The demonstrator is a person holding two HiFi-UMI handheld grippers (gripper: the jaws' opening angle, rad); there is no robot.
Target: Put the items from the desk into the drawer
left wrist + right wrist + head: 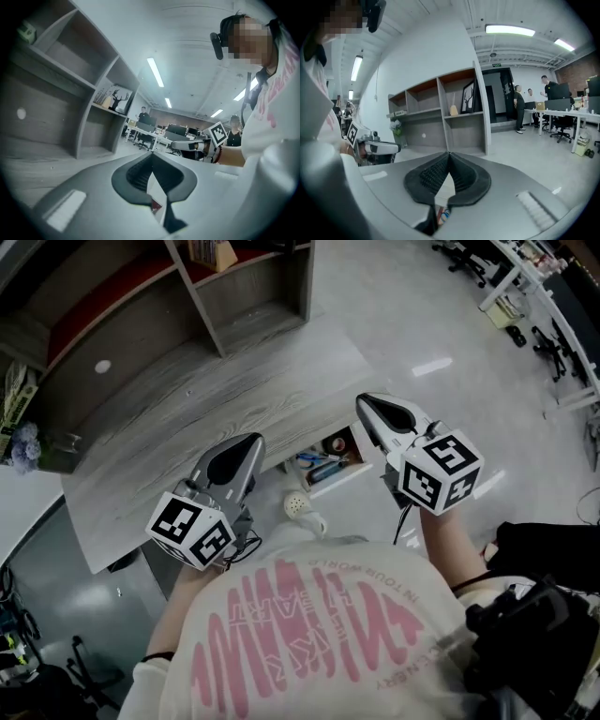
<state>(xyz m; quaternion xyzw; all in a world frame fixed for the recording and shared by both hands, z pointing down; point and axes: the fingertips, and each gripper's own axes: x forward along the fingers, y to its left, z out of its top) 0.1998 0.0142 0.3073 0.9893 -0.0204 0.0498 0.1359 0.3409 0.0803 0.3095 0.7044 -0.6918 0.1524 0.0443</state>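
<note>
The grey wood-grain counter (234,409) fills the middle left of the head view, and no loose item is seen on its bare top. A shelf unit (253,287) is seen at the top of the frame, at the counter's far edge. Just below the counter's near edge, at the centre of the frame, the drawer (349,471) stands open, and the task's things are judged to be inside it already.

The left gripper (253,442) and the right gripper (364,404) are held on either side of the drawer, well above it and apart from it. In each gripper view the ribbed fingers (136,176) are seen closed tip to tip, with nothing held between them.

The items (323,465) in the drawer are small: a blue pen-like piece and something red and white are made out, and the rest is too small to tell. They are judged light and stiff, and a round barrel may be expected to roll or slip. Such a piece is best taken across its middle, with the pads square to it.

The drawer itself is judged rigid and free-sliding. If it is to be shut, its front panel is best pushed at the centre, so that it is not skewed on its runners.
</note>
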